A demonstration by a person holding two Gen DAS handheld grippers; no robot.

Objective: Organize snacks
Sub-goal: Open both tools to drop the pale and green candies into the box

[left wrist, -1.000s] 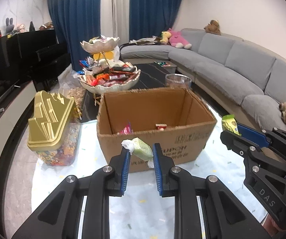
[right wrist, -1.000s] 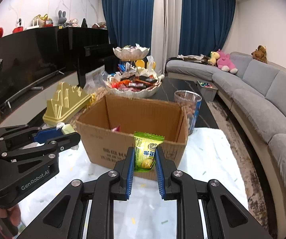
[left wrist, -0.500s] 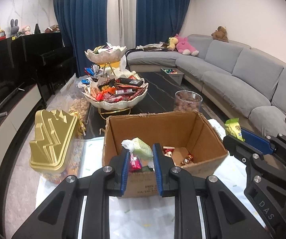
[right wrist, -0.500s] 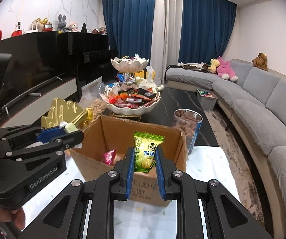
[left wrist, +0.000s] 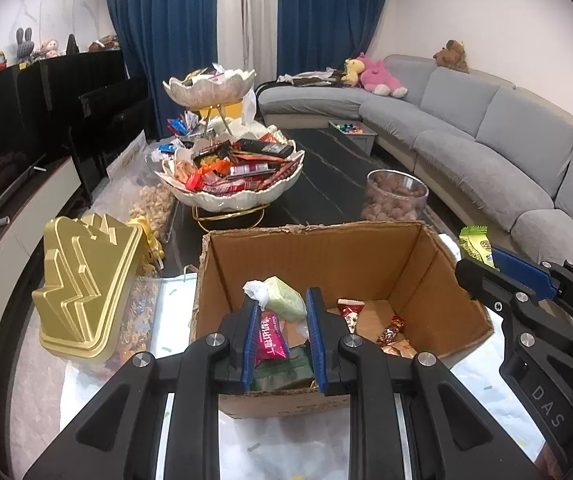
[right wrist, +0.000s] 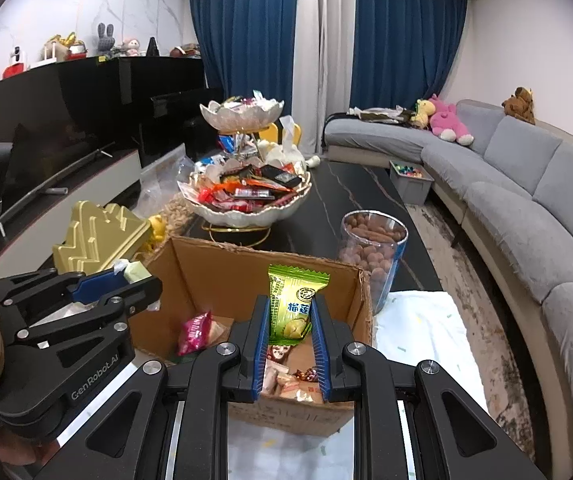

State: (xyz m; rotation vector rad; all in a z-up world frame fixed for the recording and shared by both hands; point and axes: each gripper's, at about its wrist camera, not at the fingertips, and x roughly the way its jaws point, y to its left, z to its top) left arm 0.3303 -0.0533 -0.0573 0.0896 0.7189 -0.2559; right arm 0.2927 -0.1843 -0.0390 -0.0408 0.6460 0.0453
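An open cardboard box point(left wrist: 326, 248) point(right wrist: 222, 268) stands on the white cloth, with several wrapped snacks on its floor. My left gripper point(left wrist: 280, 308) hangs over the box's near edge, shut on a pale green snack in a white twisted wrapper point(left wrist: 284, 300). Over the same box, my right gripper point(right wrist: 289, 316) is shut on a green and yellow snack packet point(right wrist: 292, 304) held upright. In the left wrist view the right gripper point(left wrist: 482, 264) shows at the right with its packet point(left wrist: 476, 245). The left gripper point(right wrist: 134, 280) reaches in from the left in the right wrist view.
A gold-lidded candy jar point(left wrist: 86, 280) stands left of the box. Behind it are a two-tier shell bowl of snacks point(left wrist: 234, 176) and a clear jar of nuts point(left wrist: 396, 200) on the dark table. A grey sofa point(left wrist: 486, 148) runs along the right.
Both grippers have moved forward, from in front of the box to over its opening, each still holding its snack. The inside of the box has come into view.
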